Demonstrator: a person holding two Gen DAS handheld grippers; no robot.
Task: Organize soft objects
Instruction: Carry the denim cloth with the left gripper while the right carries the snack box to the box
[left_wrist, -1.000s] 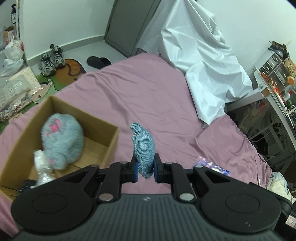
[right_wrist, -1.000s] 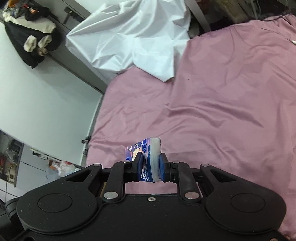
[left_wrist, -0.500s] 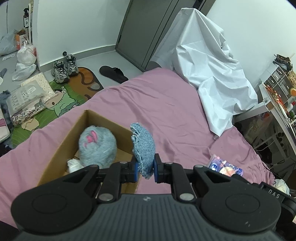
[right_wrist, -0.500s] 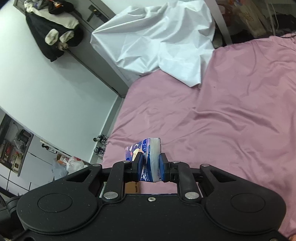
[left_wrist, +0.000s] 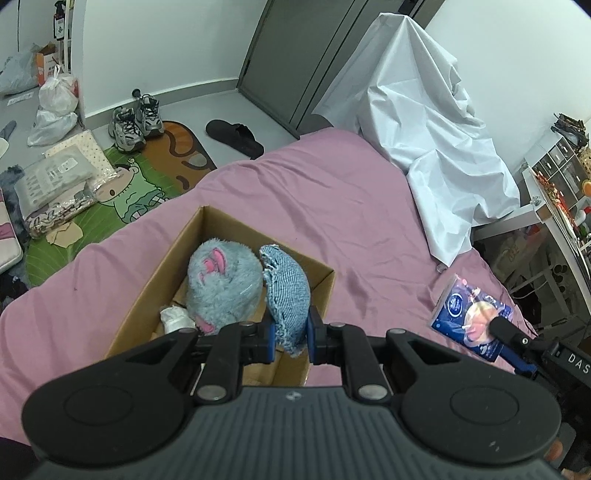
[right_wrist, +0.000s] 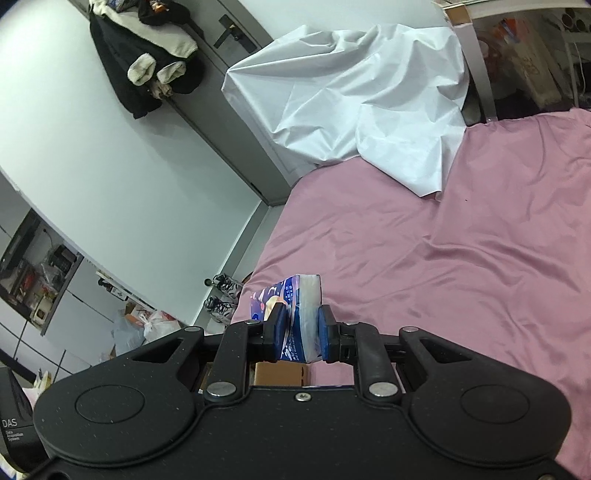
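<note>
Denim pouch (left_wrist: 286, 295) sits clamped upright in the left gripper (left_wrist: 290, 334), hanging over the near end of the cardboard box (left_wrist: 325, 284). Inside the box lie one grey plush toy (left_wrist: 221, 284) with pink ears and one small white bundle (left_wrist: 176, 318) beside it. Right of the box, the right gripper (right_wrist: 300, 338) is clenched on one blue tissue pack (right_wrist: 291, 314), held above the bed (left_wrist: 332, 206) with its pink sheet. Beyond the box a white sheet (left_wrist: 424, 129) drapes onto the bed; two sneakers (left_wrist: 135, 122) and one black slipper (left_wrist: 234, 136) lie on the floor.
</note>
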